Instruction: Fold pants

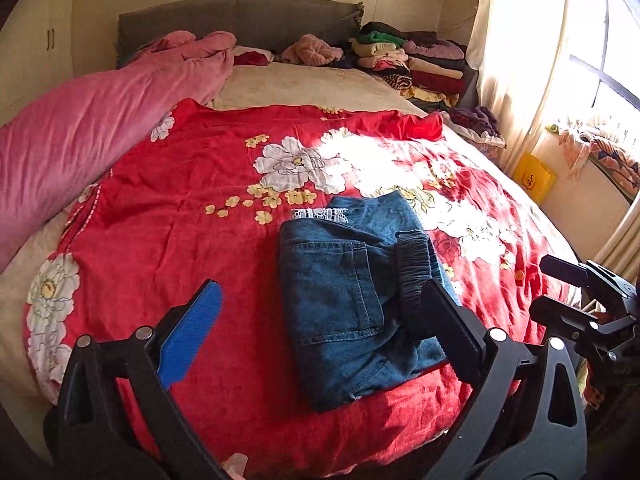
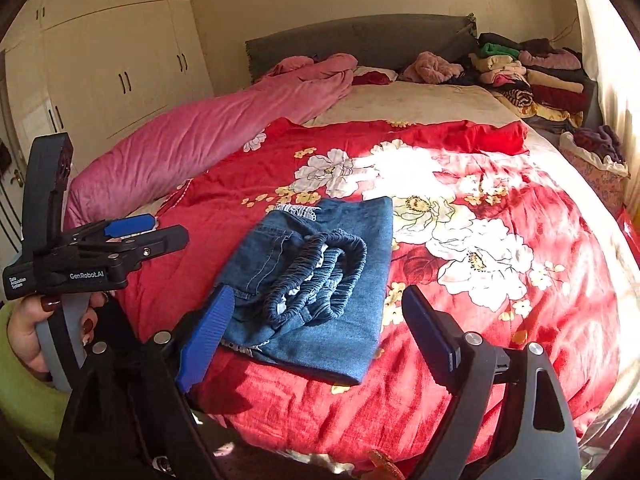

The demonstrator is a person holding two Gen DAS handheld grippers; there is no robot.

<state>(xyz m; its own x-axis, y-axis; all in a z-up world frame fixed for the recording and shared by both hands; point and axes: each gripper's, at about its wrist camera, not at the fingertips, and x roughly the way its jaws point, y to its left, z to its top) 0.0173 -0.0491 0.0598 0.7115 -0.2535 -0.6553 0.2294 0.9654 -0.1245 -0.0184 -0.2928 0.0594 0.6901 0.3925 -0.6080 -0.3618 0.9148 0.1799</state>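
Left hand-held gripper [image 1: 316, 320]: jaws spread wide, nothing between them. Blue ribbed pad of one finger [image 1: 188, 340] hangs over bare red cover; the other finger [image 1: 452, 328] lies across the right side of the pants, by the elastic waistband. Contact with the cloth cannot be confirmed. In the right wrist view the same tool [image 2: 132, 236] appears side-on at far left, gripped by a hand [image 2: 28, 332] with dark red nail polish; its fingers there point toward the bed.

Right hand-held gripper [image 2: 320, 328]: jaws also wide apart, holding nothing. Its blue-padded finger [image 2: 208, 336] sits just at the near left corner of the pants; the dark finger [image 2: 432, 332] is over the cover to the right of them, apart from the denim.

Pants [image 1: 352, 300]: blue denim, folded into a compact stack, lying flat on the near part of the bed. Back pocket faces up in the left wrist view; gathered waistband [image 2: 320, 276] sits on top; a strip of white lace trim shows at the far edge.

Beneath: red cover with white flowers [image 2: 480, 264], sunlit patch across its middle. Pink quilt [image 1: 80, 132] bunched along the left side. Grey headboard [image 1: 240, 20] behind. Stack of folded clothes [image 1: 416, 64] at the far right corner. White wardrobe [image 2: 112, 60] on the left wall; curtained window [image 1: 560, 40] at right.
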